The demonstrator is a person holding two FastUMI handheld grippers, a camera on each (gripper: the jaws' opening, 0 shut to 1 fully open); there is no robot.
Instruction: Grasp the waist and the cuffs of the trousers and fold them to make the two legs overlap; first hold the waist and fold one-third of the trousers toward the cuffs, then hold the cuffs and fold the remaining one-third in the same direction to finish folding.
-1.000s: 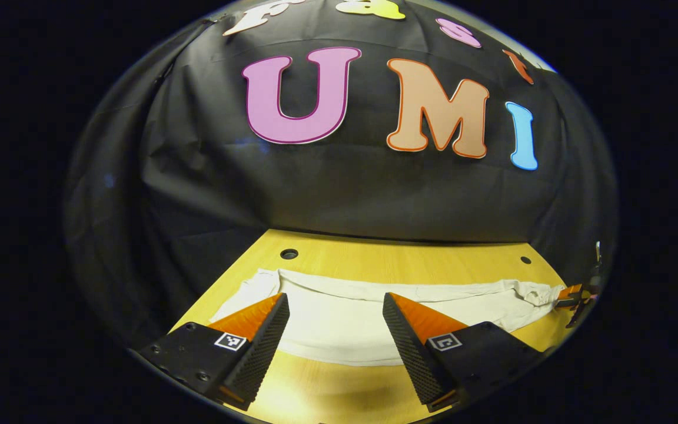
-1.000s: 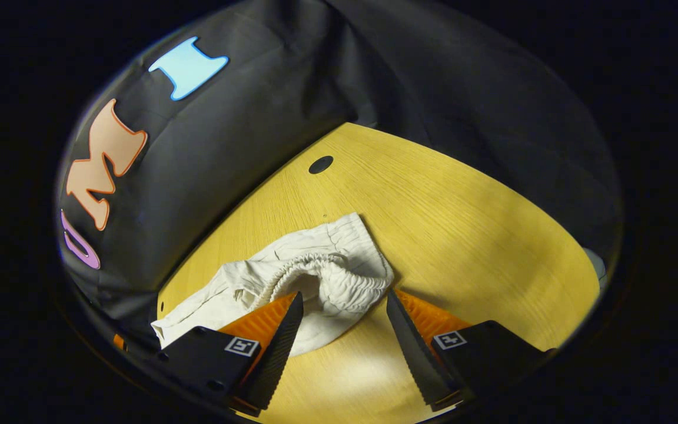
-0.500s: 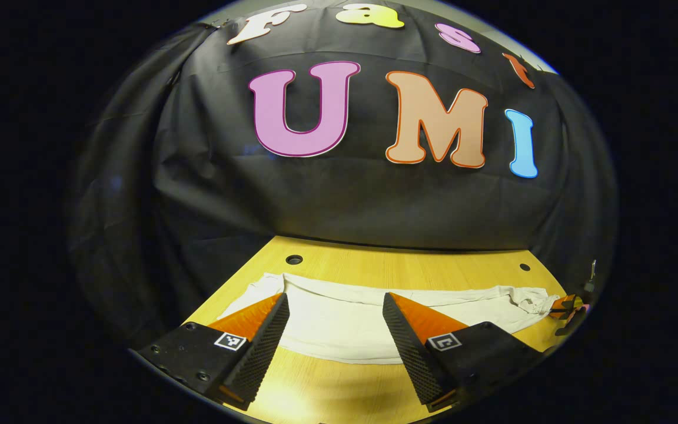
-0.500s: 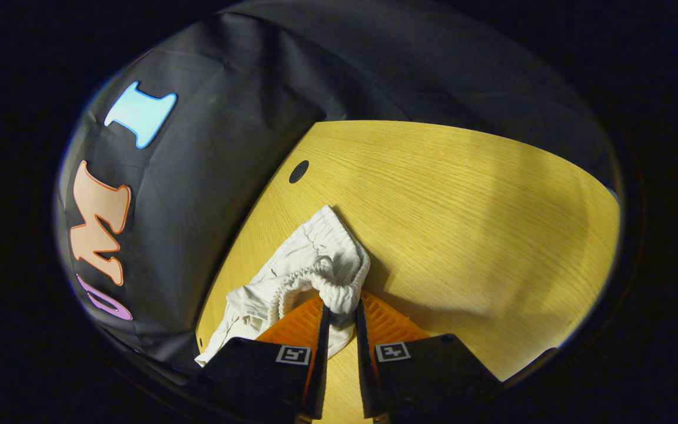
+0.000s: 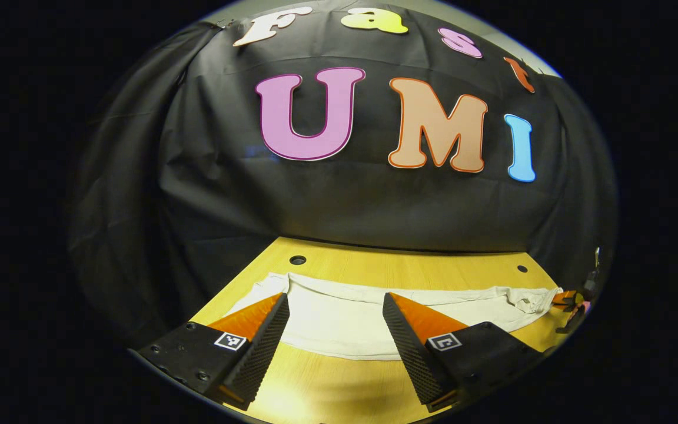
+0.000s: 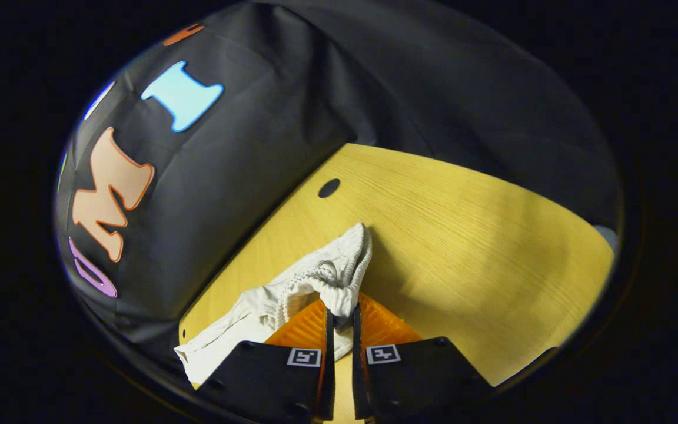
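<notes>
Right gripper pinches trousers waist; no labels legible.

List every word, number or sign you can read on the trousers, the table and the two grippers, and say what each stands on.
trousers: none; plain pale cloth.
table: none; bare wood with round holes.
left gripper: no words; a square black-and-white marker behind each of its fingers, a pattern, not readable text.
right gripper: the same kind of square marker, not readable text.
</notes>
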